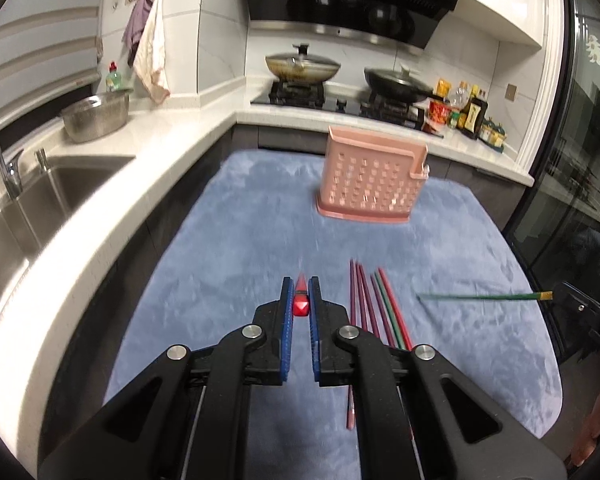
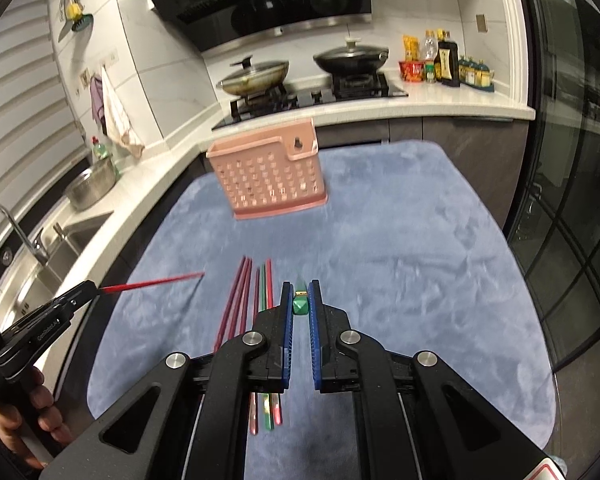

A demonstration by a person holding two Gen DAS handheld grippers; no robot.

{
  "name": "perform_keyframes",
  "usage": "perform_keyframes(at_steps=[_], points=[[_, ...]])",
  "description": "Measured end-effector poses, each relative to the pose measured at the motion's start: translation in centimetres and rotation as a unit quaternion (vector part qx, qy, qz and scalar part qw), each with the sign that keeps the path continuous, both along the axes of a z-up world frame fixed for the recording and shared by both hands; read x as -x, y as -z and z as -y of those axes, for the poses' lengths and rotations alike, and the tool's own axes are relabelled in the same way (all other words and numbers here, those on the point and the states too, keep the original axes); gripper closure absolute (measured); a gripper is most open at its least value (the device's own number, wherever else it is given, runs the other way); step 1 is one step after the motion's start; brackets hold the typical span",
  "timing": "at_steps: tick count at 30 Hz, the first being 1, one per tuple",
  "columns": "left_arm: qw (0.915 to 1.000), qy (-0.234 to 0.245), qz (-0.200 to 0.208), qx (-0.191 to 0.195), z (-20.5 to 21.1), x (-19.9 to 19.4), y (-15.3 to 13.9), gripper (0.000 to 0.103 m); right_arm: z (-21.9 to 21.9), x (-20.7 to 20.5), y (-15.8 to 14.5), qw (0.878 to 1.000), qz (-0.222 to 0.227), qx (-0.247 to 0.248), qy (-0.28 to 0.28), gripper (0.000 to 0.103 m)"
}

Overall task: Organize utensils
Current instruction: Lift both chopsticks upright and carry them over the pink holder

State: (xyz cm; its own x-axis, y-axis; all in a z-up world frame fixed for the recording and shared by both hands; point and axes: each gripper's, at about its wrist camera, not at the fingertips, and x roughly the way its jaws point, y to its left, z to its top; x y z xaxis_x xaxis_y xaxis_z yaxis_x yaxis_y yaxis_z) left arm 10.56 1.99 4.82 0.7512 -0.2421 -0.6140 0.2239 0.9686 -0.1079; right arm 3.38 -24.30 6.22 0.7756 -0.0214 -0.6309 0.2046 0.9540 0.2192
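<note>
Left wrist view: a red chopstick (image 1: 301, 294) is clamped in the left tool (image 1: 301, 300), held clear of the blue mat (image 1: 240, 240). A green chopstick (image 2: 300, 305) is clamped in the right tool (image 2: 300, 300). Remaining chopsticks (image 1: 370, 304) lie on the mat, near the pink holder (image 1: 370, 184)

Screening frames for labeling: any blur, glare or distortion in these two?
Left wrist view: motion smear on the pink holder and blue mat, heavy fisheye bending of the counter edge, reflections on the range hood. Right wrist view: same smear on the holder, sharp gripper, glare on the glass door.
</note>
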Motion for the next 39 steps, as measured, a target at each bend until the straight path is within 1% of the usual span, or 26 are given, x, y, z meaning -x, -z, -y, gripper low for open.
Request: perform_keyframes(at_steps=[5, 13, 20, 25, 29, 33, 39], points=[[0.9998, -0.003, 0.02, 0.002, 0.1, -1.2, -1.7, 0.096, 0.6, -0.7, -1.3, 1.0, 0.015, -0.001, 0.002, 0.096], [0.9992, -0.004, 0.039, 0.002, 0.7, -3.7, -3.7, 0.096, 1.7, -2.3, -3.7, 0.999, 0.043, 0.007, 0.007, 0.096], [0.9979, -0.009, 0.064, 0.004, 1.3, -6.7, -6.3, 0.096, 3.5, -4.8, -5.7, 0.998, 0.064, -0.008, 0.009, 0.096], [0.9964, 0.008, 0.083, 0.019, 2.4, -8.5, -8.8, 0.096, 5.2, -7.4, -7.4, 0.995, 0.083, -0.049, -0.001, 0.096], [0.9937, 0.023, 0.106, 0.026, 3.8, -10.0, -11.2, 0.096, 5.9, -9.9, -9.1, 0.993, 0.1, -0.056, -0.004, 0.096], [0.9885, 0.029, 0.146, 0.024, 5.7, -11.9, -14.1, 0.096, 6.6, -12.9, -11.2, 0.992, 0.12, -0.051, -0.008, 0.096], [0.9801, 0.035, 0.19, 0.045, 7.9, -15.4, -17.9, 0.096, 7.2, -17.0, -14.3, 0.988, 0.147, -0.043, -0.009, 0.096]])
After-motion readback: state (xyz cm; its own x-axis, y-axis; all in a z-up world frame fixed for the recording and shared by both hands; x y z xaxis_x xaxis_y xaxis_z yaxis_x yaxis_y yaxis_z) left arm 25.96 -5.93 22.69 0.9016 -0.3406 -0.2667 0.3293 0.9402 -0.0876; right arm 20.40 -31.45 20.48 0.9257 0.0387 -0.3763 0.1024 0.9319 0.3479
